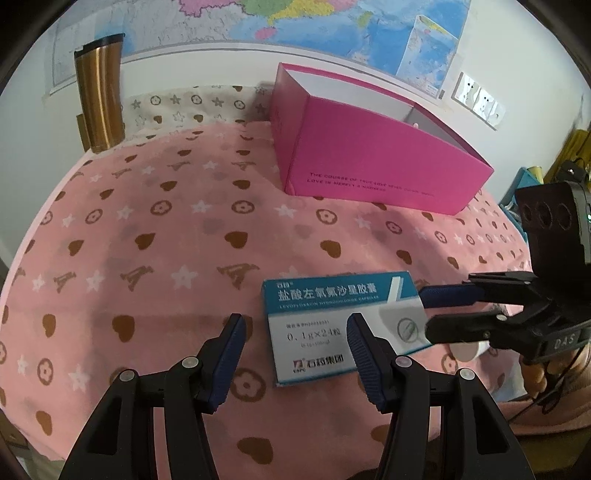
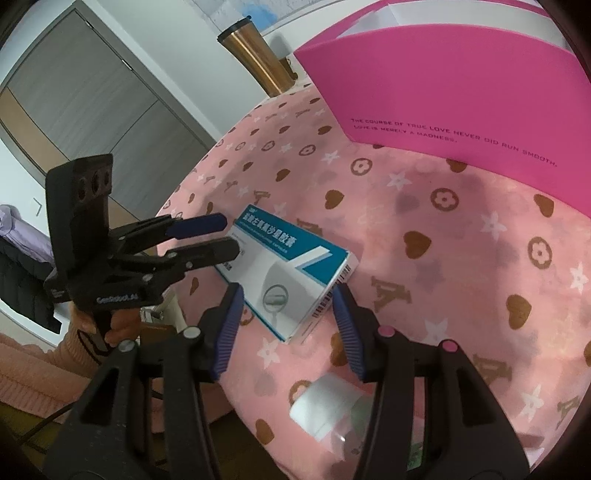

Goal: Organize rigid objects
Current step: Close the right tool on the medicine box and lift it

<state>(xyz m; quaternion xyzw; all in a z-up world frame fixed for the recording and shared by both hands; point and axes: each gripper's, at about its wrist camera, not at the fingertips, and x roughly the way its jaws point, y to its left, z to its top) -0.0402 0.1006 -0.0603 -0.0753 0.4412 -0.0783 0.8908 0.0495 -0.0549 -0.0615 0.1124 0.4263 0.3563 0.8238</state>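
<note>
A blue and white medicine box (image 1: pixel 332 325) lies flat on the pink patterned cloth (image 1: pixel 166 229); it also shows in the right wrist view (image 2: pixel 291 269). My left gripper (image 1: pixel 295 332) is open just in front of the box, its right finger over the box's near part. My right gripper (image 2: pixel 288 295) is open with the box's end between its fingertips; in the left wrist view the right gripper (image 1: pixel 424 310) comes in from the right at the box's edge. An open pink gift box (image 1: pixel 369 155) stands behind.
A bronze tumbler (image 1: pixel 99 92) stands at the table's back left corner. A map hangs on the wall (image 1: pixel 332 22). A small white and clear object (image 2: pixel 332 410) lies on the cloth near my right gripper. The table edge (image 2: pixel 192 206) drops off at the left.
</note>
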